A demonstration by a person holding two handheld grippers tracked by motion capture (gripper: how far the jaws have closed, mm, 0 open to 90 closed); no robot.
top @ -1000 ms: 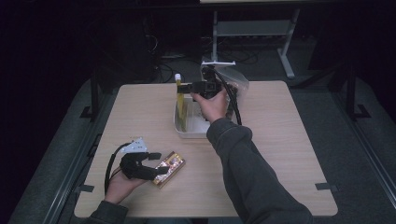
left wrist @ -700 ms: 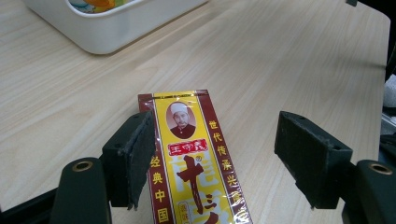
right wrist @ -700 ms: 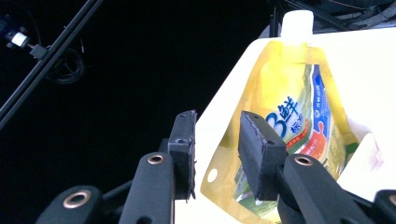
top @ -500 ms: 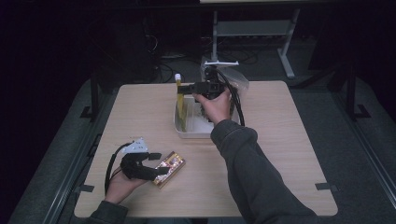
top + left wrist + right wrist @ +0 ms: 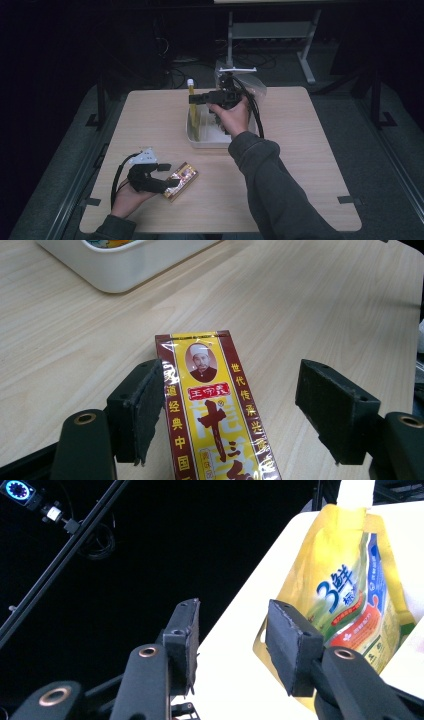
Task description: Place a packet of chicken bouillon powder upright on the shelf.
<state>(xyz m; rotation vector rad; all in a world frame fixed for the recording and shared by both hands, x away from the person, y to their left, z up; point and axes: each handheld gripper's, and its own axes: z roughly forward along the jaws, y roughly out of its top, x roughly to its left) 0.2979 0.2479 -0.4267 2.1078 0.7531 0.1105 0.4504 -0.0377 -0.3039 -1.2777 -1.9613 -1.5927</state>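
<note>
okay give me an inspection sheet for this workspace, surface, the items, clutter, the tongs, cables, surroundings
Surface: light wooden table, mostly bare.
Job's things: white bin at the middle back of the table; yellow spouted pouch standing upright at the bin's left wall; red and yellow box lying flat near the front left.
Clutter: clear plastic bag behind the bin.
Tongs: left tongs open, straddling the box, one jaw touching its edge, the other apart. Right tongs open, raised over the bin; the pouch is beside one jaw, not between the two.
Cables: a black cable loops from the left tongs; another trails from the right.
Surroundings: dark room, grey floor, metal stand behind the table.
</note>
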